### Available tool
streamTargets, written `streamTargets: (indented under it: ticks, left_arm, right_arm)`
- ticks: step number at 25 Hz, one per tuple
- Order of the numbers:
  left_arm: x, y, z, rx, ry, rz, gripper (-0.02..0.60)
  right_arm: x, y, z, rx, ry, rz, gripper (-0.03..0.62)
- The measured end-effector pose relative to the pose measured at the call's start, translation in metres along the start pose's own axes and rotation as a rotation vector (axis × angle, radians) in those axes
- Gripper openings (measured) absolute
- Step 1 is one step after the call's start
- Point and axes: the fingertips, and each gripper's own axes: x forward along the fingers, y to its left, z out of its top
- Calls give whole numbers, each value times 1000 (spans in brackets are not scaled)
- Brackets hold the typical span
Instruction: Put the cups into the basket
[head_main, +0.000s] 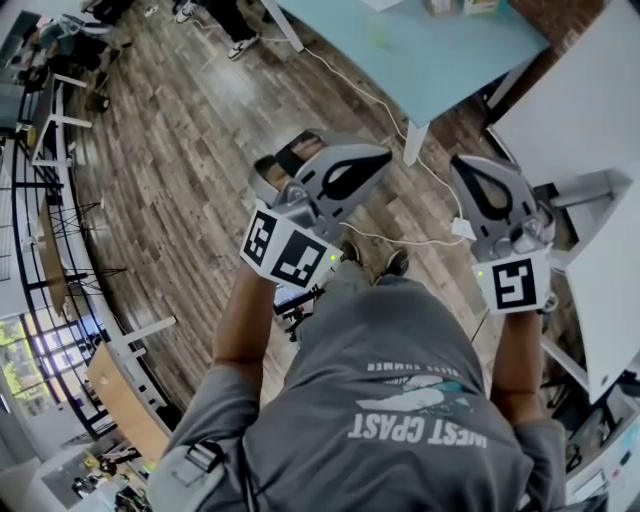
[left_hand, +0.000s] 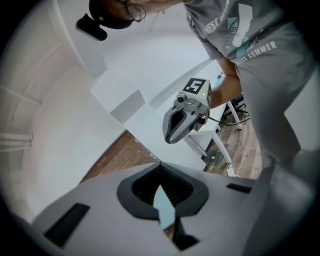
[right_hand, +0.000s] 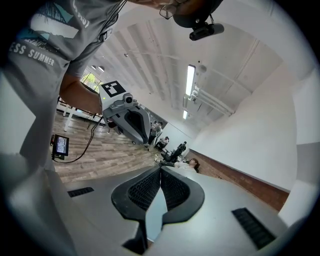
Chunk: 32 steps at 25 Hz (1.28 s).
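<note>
No cup and no basket shows in any view. In the head view both grippers are held up in front of a person's grey T-shirt (head_main: 400, 400), over the floor. The jaws of my left gripper (head_main: 375, 160) are pressed together with nothing between them; in its own view the ribbed pads (left_hand: 150, 187) meet at the tip. My right gripper (head_main: 470, 170) is shut and empty as well, with its pads (right_hand: 145, 192) touching. Each gripper view catches the other gripper in mid-air: the right gripper (left_hand: 181, 122) and the left gripper (right_hand: 131, 122).
A light blue table (head_main: 430, 50) stands ahead and a white desk (head_main: 590, 110) to the right. Cables (head_main: 400, 240) run over the wooden floor (head_main: 180, 150). A small screen (right_hand: 61, 145) sits low by the person's feet. Several people (right_hand: 175, 150) are far off.
</note>
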Motion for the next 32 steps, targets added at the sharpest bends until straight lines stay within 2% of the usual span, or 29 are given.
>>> streamTargets:
  ticks: [8, 25, 32]
  left_arm:
    - [10, 16, -14, -2, -16, -9, -2]
    - [-11, 92, -98, -11, -147, -22, -1]
    - [-11, 111, -118, -20, -167, -28, -1]
  right_arm:
    - [22, -14, -9, -48, 26, -15, 14]
    - [124, -32, 9, -67, 139, -77, 14]
    - [149, -37, 8, -63, 157, -83, 14]
